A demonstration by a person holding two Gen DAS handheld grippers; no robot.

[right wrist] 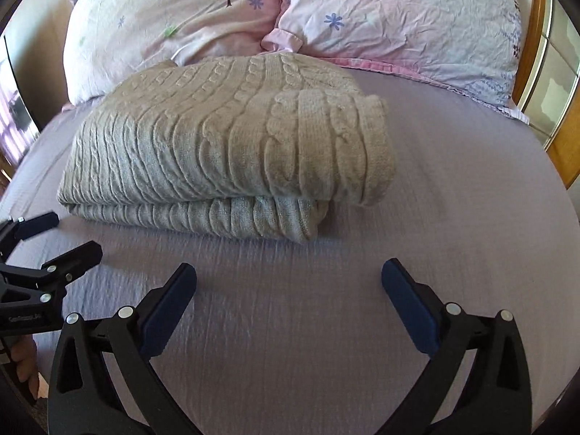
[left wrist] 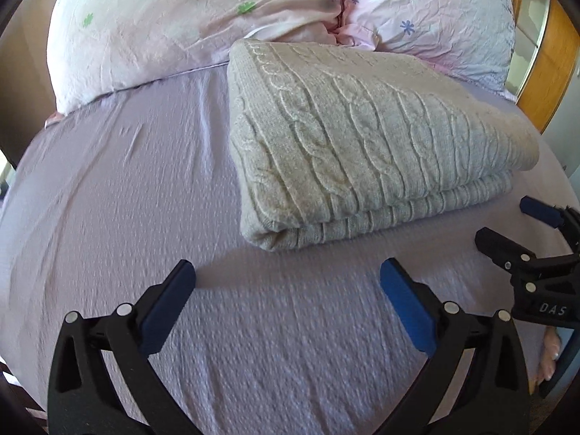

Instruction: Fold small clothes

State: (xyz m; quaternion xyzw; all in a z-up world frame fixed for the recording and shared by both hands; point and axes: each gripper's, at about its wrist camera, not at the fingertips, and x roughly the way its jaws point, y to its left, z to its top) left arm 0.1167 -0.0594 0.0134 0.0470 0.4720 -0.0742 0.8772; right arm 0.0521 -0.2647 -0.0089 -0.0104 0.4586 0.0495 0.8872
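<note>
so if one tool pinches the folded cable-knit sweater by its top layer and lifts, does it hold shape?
Probably not. The folded cable-knit sweater is soft, thick knit in loose stacked layers, so the top layer would likely peel up and the fold open. It looks bulky, so probably heavy enough to sag. The textured purple bedsheet suggests that pushing would bunch it rather than slide it.

The sweater (right wrist: 224, 145) is folded over, so its sleeves and neck are tucked away inside and cannot be seen. Its far edge runs under the pillows (left wrist: 203, 25) in the left wrist view. Both pillows are cut off at the top of each picture (the little tree print loses its top too). In the left view the right gripper (left wrist: 507, 223) pokes in from the right edge, and its handle is cut off. In the right view the left gripper (right wrist: 76, 233) is cut off the same way. The sheet (left wrist: 108, 199) near the cameras looks blurry.
</note>
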